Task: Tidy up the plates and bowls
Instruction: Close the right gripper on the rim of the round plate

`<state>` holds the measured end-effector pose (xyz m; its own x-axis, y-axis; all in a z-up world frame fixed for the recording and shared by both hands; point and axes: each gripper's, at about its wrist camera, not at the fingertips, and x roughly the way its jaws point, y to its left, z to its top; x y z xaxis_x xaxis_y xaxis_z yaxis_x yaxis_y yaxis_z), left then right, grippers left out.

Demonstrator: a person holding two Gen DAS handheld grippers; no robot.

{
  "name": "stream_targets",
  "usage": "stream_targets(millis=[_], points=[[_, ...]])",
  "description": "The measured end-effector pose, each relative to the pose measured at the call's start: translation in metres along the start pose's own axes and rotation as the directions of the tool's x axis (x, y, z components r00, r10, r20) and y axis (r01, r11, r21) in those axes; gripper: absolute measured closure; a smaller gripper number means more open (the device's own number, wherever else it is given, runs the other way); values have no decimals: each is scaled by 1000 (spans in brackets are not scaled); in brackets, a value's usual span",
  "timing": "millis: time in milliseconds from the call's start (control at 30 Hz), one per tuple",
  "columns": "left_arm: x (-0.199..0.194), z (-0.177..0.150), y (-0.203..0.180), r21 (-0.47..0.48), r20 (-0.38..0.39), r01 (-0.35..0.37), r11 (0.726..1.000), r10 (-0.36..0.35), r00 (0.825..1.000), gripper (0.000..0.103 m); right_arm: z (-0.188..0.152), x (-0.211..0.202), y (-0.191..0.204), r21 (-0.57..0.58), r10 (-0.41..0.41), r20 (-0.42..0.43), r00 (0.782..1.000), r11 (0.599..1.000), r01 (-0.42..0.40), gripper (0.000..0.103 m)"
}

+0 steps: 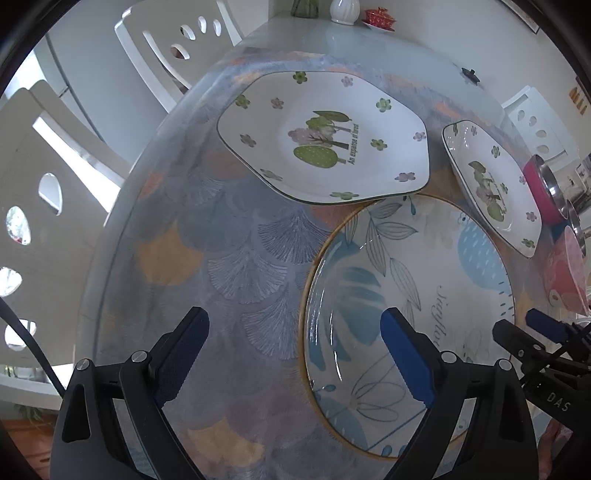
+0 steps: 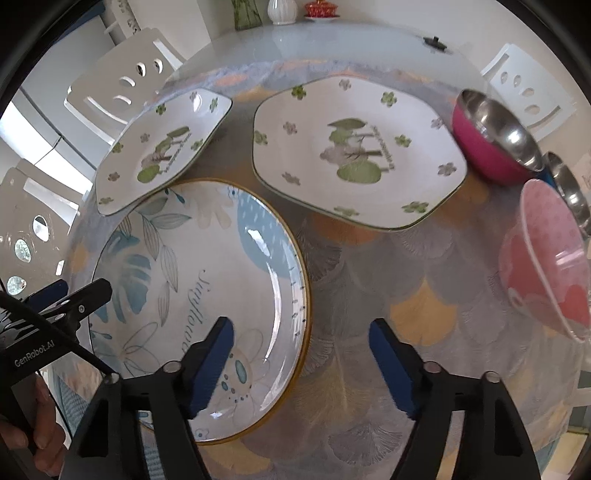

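Note:
A large round plate (image 1: 424, 277) (image 2: 221, 258) with blue leaves and a gold rim lies on the patterned tablecloth. My left gripper (image 1: 295, 354) is open and straddles its left rim, one blue pad over the plate and one over the cloth. My right gripper (image 2: 303, 354) is also open and straddles the right rim, with neither pad pressing on it. Behind it lie two white tree-print plates: the left plate (image 1: 321, 136) (image 2: 162, 147) overlaps the round plate's far rim, and the right plate (image 1: 491, 184) (image 2: 358, 155) lies beside it.
At the right stand a pink steel-lined bowl (image 2: 491, 136), a pink ceramic bowl (image 2: 546, 258) and another steel bowl (image 2: 569, 188). White chairs (image 1: 55, 184) ring the table. Vases (image 2: 282, 11) and a red dish stand at the far end. A hand (image 2: 37, 424) holds the left gripper.

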<state>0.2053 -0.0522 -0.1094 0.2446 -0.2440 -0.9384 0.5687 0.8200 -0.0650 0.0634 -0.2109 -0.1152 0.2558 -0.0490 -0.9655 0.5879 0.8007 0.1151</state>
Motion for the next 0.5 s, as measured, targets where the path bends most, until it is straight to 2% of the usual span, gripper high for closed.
stream_targets(millis=[400, 500], points=[[6, 4, 2, -4, -2, 14, 1000, -14, 1000, 11, 2, 15, -6, 28, 32, -25, 999, 999, -31, 43], [9, 4, 1, 2, -9, 15, 1000, -15, 1000, 19, 3, 19, -6, 30, 37, -28, 999, 999, -36, 48]])
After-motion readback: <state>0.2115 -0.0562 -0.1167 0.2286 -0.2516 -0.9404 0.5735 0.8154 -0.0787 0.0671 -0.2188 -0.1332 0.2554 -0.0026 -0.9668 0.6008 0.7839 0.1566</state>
